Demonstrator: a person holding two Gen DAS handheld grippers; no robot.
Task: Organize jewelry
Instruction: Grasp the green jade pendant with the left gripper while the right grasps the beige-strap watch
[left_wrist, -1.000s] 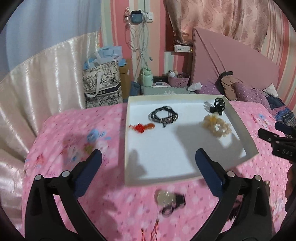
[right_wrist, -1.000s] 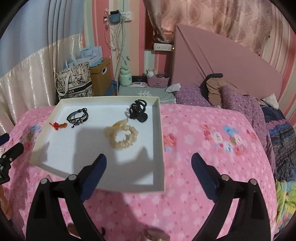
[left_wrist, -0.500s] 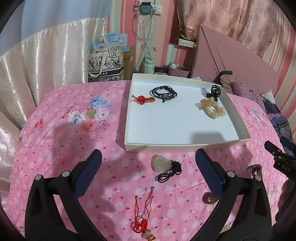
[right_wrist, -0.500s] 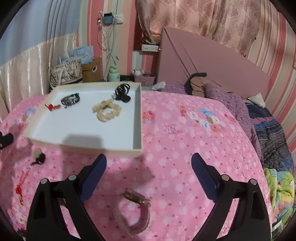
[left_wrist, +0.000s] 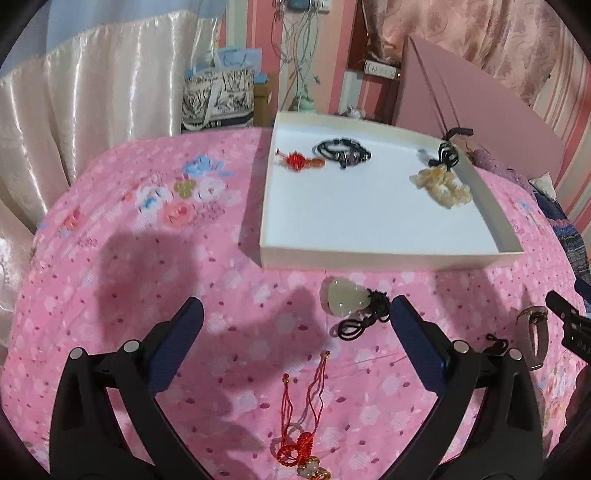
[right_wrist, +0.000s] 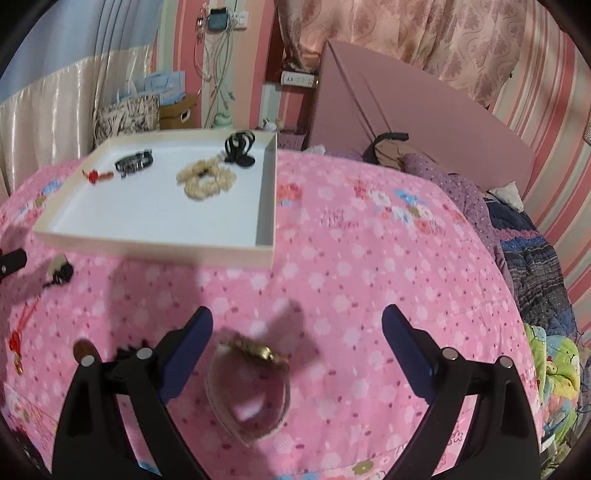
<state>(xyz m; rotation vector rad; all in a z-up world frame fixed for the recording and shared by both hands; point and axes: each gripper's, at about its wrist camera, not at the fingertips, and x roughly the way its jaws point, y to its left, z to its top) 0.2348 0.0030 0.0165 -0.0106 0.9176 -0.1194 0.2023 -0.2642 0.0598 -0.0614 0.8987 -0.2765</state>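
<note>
even indoor light was bright, soft gripper shadows fell on the pink bedspread (left_wrist: 110, 266), white tray (left_wrist: 369, 254) floor glared mildly, motion blur smeared the watch (right_wrist: 247, 387), fisheye bent dark corners

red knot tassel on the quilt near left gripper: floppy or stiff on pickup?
Probably floppy: the red knot tassel trails thin loose cords over the quilt, so they would likely dangle. The small beads at its end may swing it. Looks light; fine strands could slip between open fingers.
</note>
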